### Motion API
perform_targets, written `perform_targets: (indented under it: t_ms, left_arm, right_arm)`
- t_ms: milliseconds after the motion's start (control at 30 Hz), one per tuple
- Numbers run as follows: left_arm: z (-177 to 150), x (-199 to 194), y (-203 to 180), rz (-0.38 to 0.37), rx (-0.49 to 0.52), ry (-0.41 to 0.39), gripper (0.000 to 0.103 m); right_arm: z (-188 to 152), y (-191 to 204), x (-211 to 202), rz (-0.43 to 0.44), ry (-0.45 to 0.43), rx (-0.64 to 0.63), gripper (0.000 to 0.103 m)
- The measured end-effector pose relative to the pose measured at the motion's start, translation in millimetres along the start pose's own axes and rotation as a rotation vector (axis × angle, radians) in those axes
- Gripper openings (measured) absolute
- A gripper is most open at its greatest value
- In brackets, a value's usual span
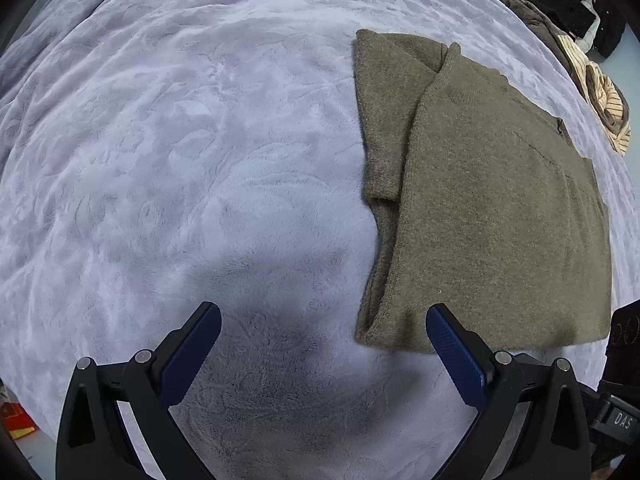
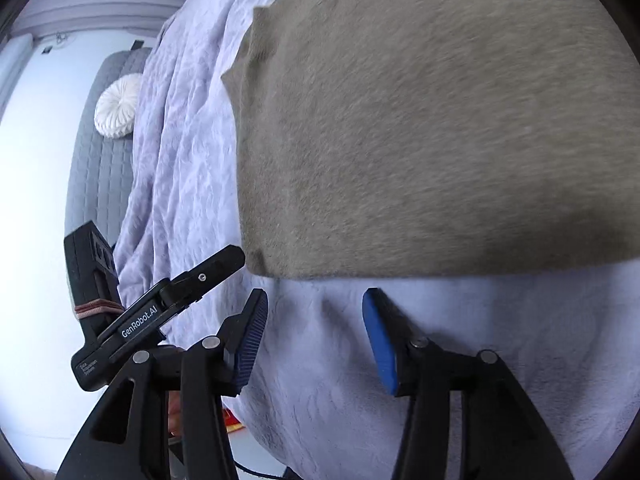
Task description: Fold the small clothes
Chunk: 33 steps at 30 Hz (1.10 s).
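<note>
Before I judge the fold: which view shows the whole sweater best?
The left wrist view: the sweater lies folded and almost entirely in frame, edges visible. The right wrist view shows only its blurred near part, cropped.

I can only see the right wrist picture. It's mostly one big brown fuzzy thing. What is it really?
Observer: It's a folded olive-brown knitted sweater lying flat on the pale lilac plush blanket. The left wrist view shows its whole outline.
Operator: Is it folded neatly?
Observer: Mostly. A narrower folded layer sticks out from under the top panel along one side.
Operator: Are there more clothes?
Observer: Yes. A cream and brown striped garment is bunched up past the sweater's far edge, and a black garment lies beyond it.
Operator: Is the other gripper grabbing anything?
Observer: No. The left gripper is open over bare blanket beside the sweater's near corner.
</note>
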<state>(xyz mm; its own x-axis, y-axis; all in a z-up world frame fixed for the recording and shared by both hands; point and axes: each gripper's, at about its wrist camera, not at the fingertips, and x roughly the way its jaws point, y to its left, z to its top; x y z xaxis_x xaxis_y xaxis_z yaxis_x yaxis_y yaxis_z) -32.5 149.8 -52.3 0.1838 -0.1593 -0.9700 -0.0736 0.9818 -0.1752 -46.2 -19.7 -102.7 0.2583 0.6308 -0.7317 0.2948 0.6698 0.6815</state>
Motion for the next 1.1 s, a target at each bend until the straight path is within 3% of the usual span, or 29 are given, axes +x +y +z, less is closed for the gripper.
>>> perform_targets:
  t_ms: [100, 300, 433, 500, 533, 733, 867, 1000, 1100]
  left_arm:
    - [8, -1, -4, -0.051, -0.011, -0.007, 0.103]
    - [30, -2, 6, -0.231, -0.079, 0.011, 0.103]
    - [42, 4, 7, -0.324, -0.094, 0.04, 0.103]
    - [44, 9, 7, -0.37, -0.111, 0.052, 0.103]
    - [41, 9, 8, -0.392, -0.12, 0.06, 0.103]
    - [47, 14, 12, -0.513, -0.083, 0.095, 0.103]
    - [69, 29, 0, -0.678, -0.082, 0.139, 0.103]
    - [91, 40, -18, -0.699, -0.087, 0.14, 0.103]
    - [105, 39, -40, -0.671, -0.044, 0.132, 0.103]
  right_arm:
    - [5, -6, 3, 0.056, -0.017, 0.071, 0.053]
    - [5, -2, 22, 0.137, -0.031, 0.128, 0.053]
    - [6, -9, 29, 0.188, -0.074, 0.247, 0.05]
    - [8, -14, 32, 0.21, -0.083, 0.311, 0.015]
    - [9, -15, 33, 0.226, -0.086, 0.325, 0.008]
    - [25, 14, 6, 0.328, -0.129, 0.192, 0.008]
    - [32, 29, -10, 0.325, -0.139, 0.103, 0.008]
    - [33, 34, -14, 0.312, -0.125, 0.061, 0.008]
    - [28, 32, -15, 0.313, -0.107, 0.054, 0.008]
